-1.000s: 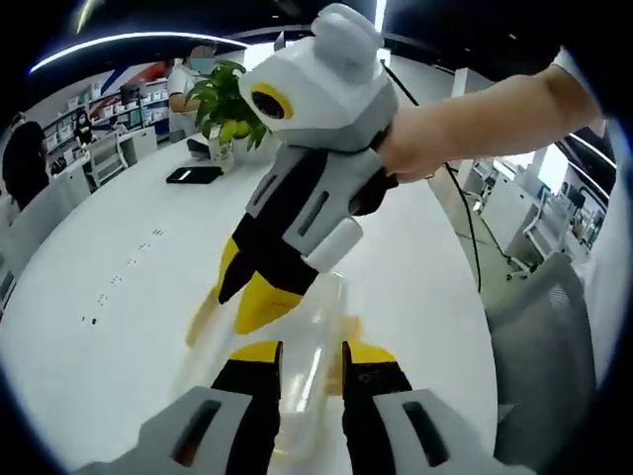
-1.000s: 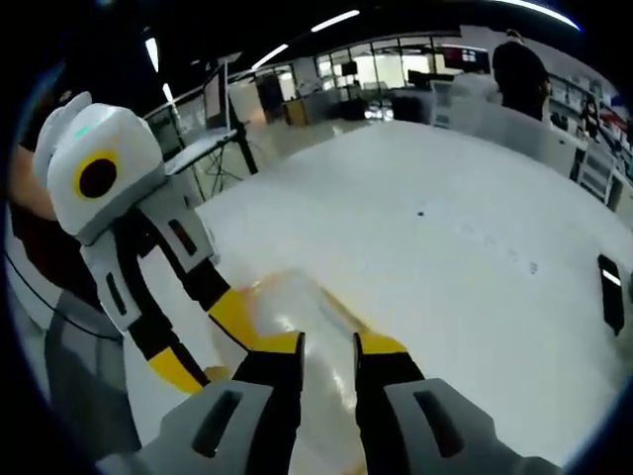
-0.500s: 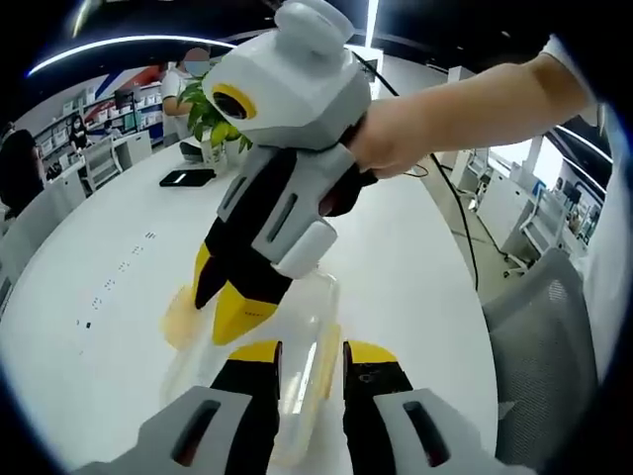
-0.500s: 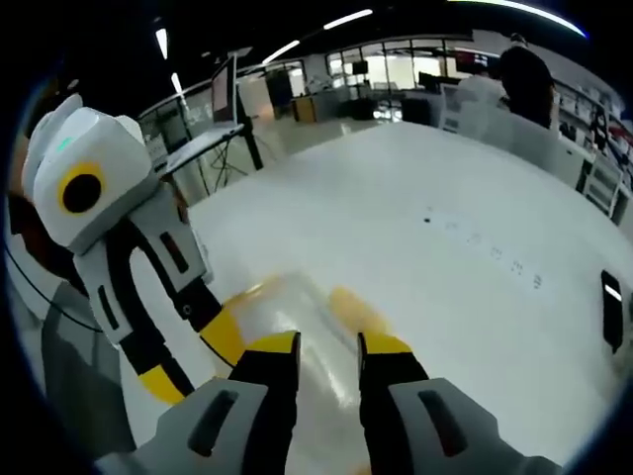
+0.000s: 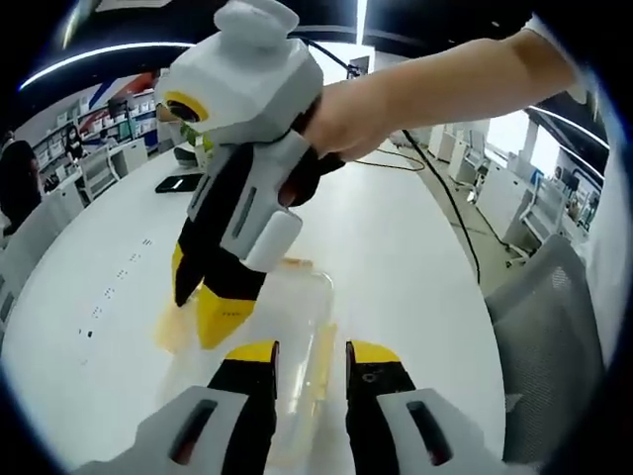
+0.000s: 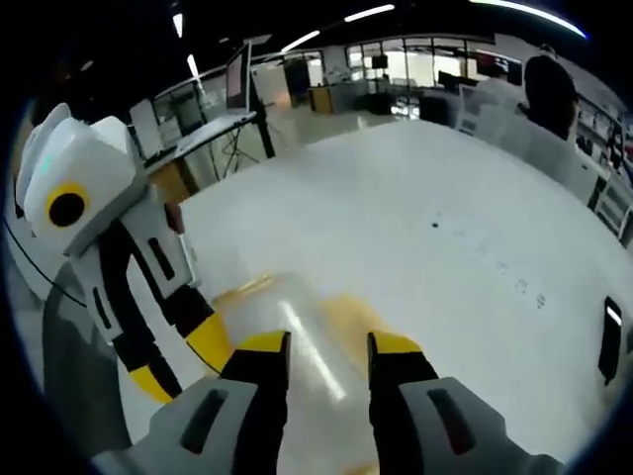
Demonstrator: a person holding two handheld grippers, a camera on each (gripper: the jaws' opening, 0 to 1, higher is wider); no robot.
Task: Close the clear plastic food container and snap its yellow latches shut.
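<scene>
White table [image 5: 396,257] is spanning both views, with a row of small dark marks [image 5: 119,287] running across its surface and a black phone-like slab [image 5: 176,183] lying flat near its far edge. A grey office chair [image 5: 549,336] is sitting just off the table's edge, a black cable [image 5: 450,203] is trailing along that edge, and shelving with boxes [image 5: 99,124] is lining the far wall. In the right gripper view a person in dark clothes [image 6: 550,94] is standing beyond the table by white desks, a monitor on a stand [image 6: 240,94] is showing behind, and a black flat object [image 6: 608,341] is lying near the table's rim.
</scene>
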